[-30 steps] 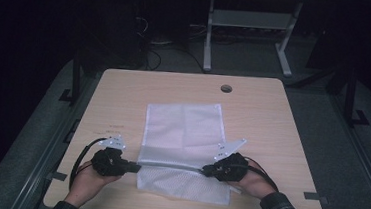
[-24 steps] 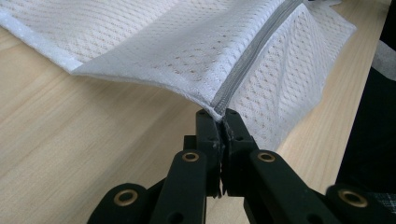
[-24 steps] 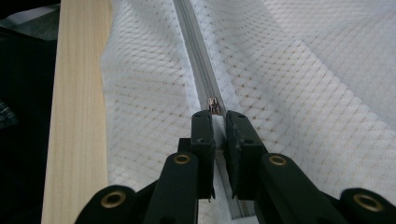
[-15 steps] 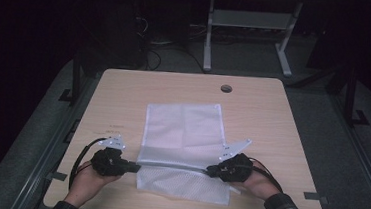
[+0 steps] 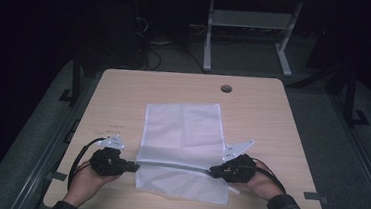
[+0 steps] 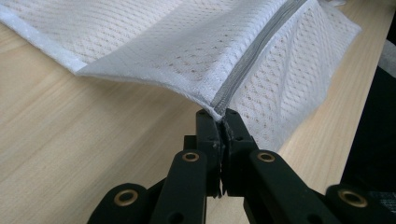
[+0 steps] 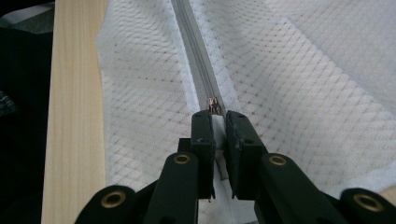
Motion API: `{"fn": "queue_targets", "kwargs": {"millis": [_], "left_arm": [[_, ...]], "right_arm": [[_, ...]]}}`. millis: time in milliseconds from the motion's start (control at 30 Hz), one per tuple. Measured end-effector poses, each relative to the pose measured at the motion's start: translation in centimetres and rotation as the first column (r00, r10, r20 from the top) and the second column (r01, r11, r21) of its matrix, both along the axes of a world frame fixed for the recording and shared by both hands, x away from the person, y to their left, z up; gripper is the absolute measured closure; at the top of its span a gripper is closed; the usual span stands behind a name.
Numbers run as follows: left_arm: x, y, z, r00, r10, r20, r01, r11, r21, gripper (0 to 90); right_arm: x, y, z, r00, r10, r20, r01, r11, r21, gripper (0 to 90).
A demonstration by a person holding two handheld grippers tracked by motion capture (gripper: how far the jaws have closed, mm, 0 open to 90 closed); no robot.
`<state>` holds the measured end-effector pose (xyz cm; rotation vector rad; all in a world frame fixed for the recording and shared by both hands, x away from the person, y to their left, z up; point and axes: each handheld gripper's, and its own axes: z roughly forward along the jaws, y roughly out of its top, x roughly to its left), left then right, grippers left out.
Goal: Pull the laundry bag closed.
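A white mesh bag (image 5: 182,149) lies flat on the pale wooden desk (image 5: 272,121), and a grey zipper (image 5: 173,167) runs across it from one tool to the other. The left tool (image 5: 131,167) sits at the bag's left edge, held by the person's left hand (image 5: 90,177). In the left gripper view its black jaws are pressed together on the end of the zipper (image 6: 247,65), right at the bag's corner, and the mesh (image 6: 187,51) rises off the desk (image 6: 70,140) just ahead of the tips (a shallow tent of fabric, lifted where it is pinched).

The right tool (image 5: 213,171) sits at the opposite end of the same zipper line, with the right hand (image 5: 260,183) behind it and a grey three-cornered plate (image 5: 237,149) standing up on top. In the right gripper view its jaws stand slightly apart with white fabric between them; I cannot tell whether they actually grip it. The small metal zipper slider (image 7: 214,104) lies just beyond the tips, and the grey zipper tape (image 7: 191,46) stretches straight away from the tool across the mesh (image 7: 303,70). To the left of this tool a strip of bare desk (image 7: 74,116) shows beside the bag's edge.
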<state>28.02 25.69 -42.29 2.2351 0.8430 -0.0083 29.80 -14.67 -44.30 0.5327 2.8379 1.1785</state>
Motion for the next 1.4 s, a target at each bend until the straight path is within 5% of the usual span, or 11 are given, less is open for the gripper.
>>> {"fn": "queue_targets", "kwargs": {"millis": [1133, 1400], "left_arm": [[0.0, 0.2, 0.0, 0.9999, 0.009, 0.011, -0.009, 0.9999, 0.011, 87.6], [0.0, 0.4, 0.0, 1.0000, 0.006, 0.002, -0.006, 0.9998, -0.017, 86.9]], "right_arm": [[-0.1, -3.1, -0.5, 0.9994, -0.030, -0.018, 0.030, 0.9995, -0.012, 81.7], [-0.1, -3.1, -0.6, 0.9993, -0.032, -0.021, 0.032, 0.9995, 0.002, 77.6]]}}
